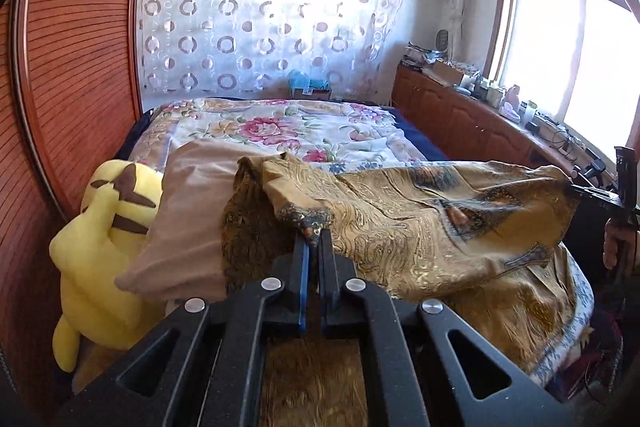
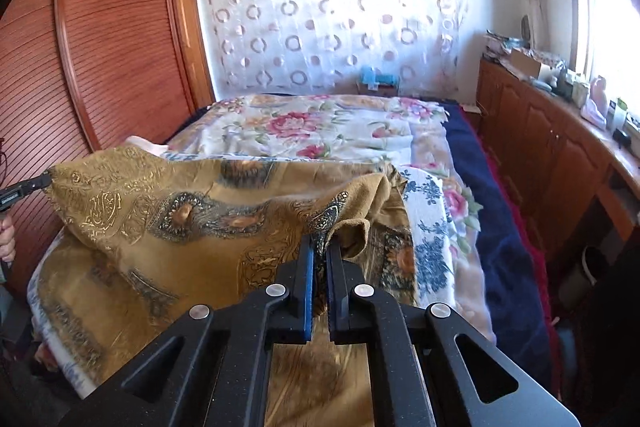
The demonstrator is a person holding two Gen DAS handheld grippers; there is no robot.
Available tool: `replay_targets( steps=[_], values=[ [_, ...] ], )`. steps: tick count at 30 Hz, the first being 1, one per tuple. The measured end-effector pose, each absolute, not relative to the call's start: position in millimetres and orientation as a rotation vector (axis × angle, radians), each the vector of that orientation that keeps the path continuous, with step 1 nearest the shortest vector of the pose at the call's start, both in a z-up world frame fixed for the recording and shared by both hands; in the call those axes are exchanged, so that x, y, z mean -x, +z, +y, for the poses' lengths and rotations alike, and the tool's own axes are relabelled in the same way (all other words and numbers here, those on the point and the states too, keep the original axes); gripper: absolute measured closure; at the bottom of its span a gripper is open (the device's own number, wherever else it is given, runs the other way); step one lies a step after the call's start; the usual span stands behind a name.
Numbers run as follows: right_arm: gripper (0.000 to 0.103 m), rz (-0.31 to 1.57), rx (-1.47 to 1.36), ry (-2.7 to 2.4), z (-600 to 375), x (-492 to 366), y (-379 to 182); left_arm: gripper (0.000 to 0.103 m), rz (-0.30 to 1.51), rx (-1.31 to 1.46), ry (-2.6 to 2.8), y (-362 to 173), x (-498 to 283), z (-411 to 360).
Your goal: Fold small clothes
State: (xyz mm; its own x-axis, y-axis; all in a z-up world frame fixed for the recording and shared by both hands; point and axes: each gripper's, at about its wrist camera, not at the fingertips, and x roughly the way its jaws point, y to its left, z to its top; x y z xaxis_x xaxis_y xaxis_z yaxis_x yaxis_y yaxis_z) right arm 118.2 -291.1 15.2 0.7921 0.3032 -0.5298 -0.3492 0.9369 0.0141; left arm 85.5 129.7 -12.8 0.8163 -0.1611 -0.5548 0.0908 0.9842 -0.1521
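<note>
**Lifting gold cloth by two corners**

Spanning the near end of the bed [image 2: 472,195], over the floral quilt [image 1: 280,131], the gold paisley-print cloth [image 1: 420,219] hangs between both grippers. It looks thin, soft and light, probably a bit slippery; it sags mid-span, so corner or hem grips seem best. Left gripper [image 1: 314,233] is clamped on one dark-bordered corner; right gripper [image 2: 322,241] is pinched shut on the opposite bunched corner. A tan pillow [image 1: 188,211] touches the cloth's left edge, with a yellow plush toy [image 1: 100,239] beside it; both crowd that side. The wooden cabinets [image 2: 540,147] on the right stand well apart.
</note>
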Motion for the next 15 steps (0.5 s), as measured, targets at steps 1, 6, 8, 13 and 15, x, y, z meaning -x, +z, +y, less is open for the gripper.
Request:
replay_targets(
  steps=[1,6,8,13,15],
  values=[
    [0.098,0.557,0.084,0.357,-295,-111,15,0.099,0.6,0.126,-0.137,-14,-80,132],
    [0.098,0.577,0.091,0.367,-312,-72,7,0.099,0.601,0.158,-0.135,-21,-47,142],
    [0.098,0.588,0.082,0.379,-317,-59,3,0.099,0.599,0.167,-0.129,-24,-35,146],
    [0.098,0.624,0.098,0.383,-321,-44,-3,0.099,0.655,0.144,-0.088,-47,-26,149],
    [0.098,0.658,0.107,0.382,-319,-46,-11,0.099,0.694,0.151,-0.086,-62,-28,150]
  ],
)
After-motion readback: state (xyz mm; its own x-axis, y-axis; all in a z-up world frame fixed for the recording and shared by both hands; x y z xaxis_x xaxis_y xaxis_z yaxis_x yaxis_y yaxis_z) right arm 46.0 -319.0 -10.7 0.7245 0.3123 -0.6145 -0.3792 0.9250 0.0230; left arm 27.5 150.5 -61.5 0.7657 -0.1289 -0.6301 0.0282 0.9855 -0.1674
